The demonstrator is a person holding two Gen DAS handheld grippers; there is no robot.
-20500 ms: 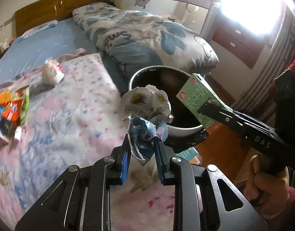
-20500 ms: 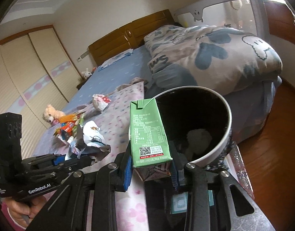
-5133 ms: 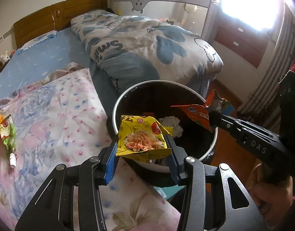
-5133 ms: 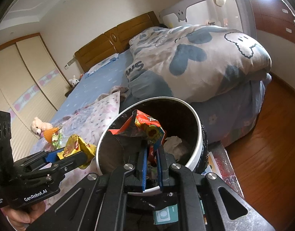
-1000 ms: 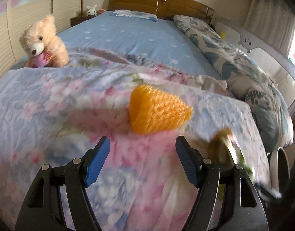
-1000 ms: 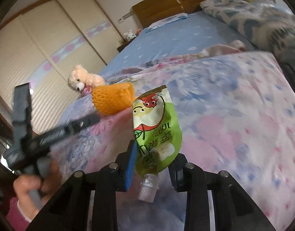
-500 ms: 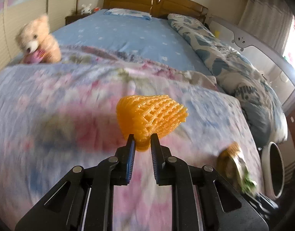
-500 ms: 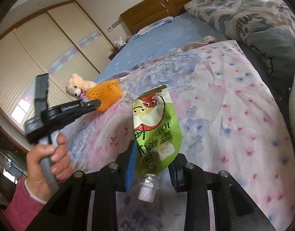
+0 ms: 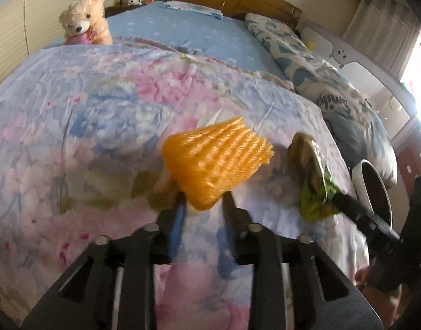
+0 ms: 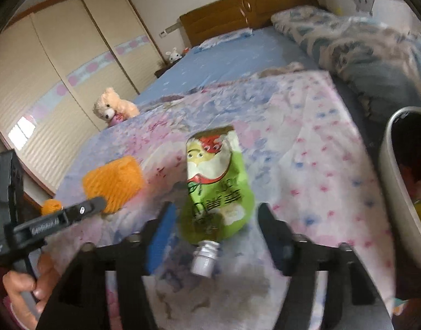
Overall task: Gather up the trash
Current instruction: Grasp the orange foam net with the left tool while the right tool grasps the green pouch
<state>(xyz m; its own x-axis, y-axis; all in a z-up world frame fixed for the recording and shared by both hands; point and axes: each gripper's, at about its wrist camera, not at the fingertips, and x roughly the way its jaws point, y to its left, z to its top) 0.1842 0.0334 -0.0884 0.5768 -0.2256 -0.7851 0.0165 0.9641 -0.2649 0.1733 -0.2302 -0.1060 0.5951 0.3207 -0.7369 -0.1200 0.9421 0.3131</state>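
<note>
Foam netting [image 9: 214,162], orange, light and squashy, sits at your left gripper [image 9: 203,202] as its jaws open, contact blurred. Your right gripper [image 10: 212,220] is opening around a limp, slippery green pouch [image 10: 217,189]; grasp near its stiff cap [image 10: 203,258]. Only the trash bin [image 10: 394,192] rim shows, right of the bed.

Left gripper [image 9: 202,198] sits low in the middle of its own frame, angled down, jaws opening around the narrow end of an orange foam mesh sleeve [image 9: 216,162], blue pads beside it. Right gripper [image 10: 214,217] is bottom centre of its frame, jaws opening wide, a green spouted drink pouch [image 10: 217,192] loose between them. A hand [image 10: 26,283] grips the left handle, lower left.
</note>
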